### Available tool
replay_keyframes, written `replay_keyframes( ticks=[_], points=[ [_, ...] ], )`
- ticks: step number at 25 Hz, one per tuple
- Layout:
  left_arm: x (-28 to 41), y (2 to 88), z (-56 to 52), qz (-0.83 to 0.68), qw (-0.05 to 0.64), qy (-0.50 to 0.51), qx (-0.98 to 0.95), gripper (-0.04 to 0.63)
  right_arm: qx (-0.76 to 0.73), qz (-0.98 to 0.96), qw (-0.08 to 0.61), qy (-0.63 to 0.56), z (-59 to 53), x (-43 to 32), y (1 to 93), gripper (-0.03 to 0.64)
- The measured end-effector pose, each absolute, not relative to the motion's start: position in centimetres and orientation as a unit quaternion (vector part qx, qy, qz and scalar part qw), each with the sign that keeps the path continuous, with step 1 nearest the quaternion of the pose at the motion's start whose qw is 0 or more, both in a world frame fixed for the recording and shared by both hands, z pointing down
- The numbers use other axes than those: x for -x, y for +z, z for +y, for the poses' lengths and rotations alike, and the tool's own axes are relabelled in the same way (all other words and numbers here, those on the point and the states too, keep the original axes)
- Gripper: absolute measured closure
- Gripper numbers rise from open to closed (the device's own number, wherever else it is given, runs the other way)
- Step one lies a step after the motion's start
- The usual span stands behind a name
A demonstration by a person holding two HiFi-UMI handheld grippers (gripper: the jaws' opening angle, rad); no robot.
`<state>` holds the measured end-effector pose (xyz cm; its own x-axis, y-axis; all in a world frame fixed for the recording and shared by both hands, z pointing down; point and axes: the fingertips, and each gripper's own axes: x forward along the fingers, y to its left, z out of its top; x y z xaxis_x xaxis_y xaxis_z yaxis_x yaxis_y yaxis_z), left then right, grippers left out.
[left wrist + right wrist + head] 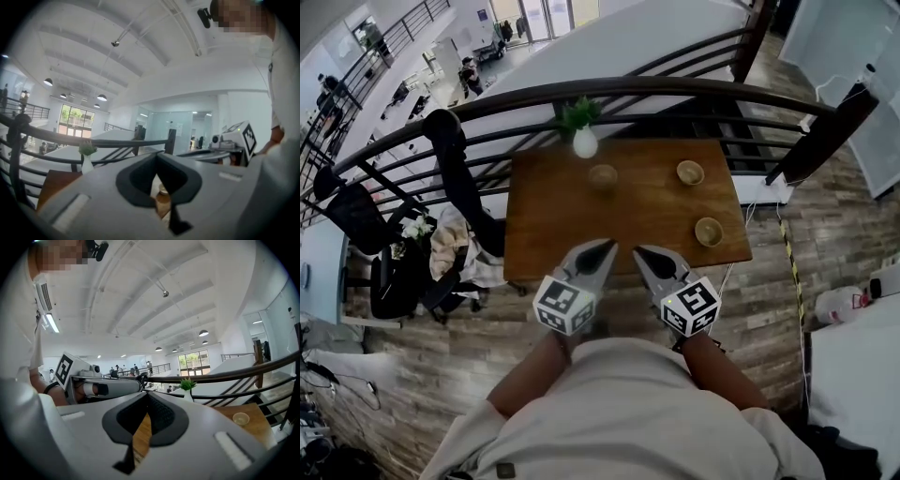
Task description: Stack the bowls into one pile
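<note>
Jaws of my left gripper (607,247) and right gripper (641,251) are pressed tip to tip on nothing, at frame centre, over the near edge of the table (546,220). Above them three bowls stand well apart, seemingly empty: middle bowl (603,176), upper-right bowl (690,172), lower-right bowl (709,232).
</note>
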<state>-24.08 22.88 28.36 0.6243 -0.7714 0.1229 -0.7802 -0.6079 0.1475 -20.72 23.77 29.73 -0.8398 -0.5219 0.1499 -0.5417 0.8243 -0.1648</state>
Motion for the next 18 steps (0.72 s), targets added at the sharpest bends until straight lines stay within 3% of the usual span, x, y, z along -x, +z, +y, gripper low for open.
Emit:
replay_keyframes(
  ticks=[8, 18],
  points=[
    [30.8, 28.6, 20.2, -0.431, 0.092, 0.026, -0.897, 0.591, -0.282, -0.953, 0.044, 0.098, 20.8, 27.5, 29.8, 0.609],
    [32.0, 29.1, 15.2, -0.448, 0.097, 0.024, -0.889, 0.591, -0.264, -0.958, 0.049, 0.101, 15.3, 28.6, 30.3, 0.609]
  ],
)
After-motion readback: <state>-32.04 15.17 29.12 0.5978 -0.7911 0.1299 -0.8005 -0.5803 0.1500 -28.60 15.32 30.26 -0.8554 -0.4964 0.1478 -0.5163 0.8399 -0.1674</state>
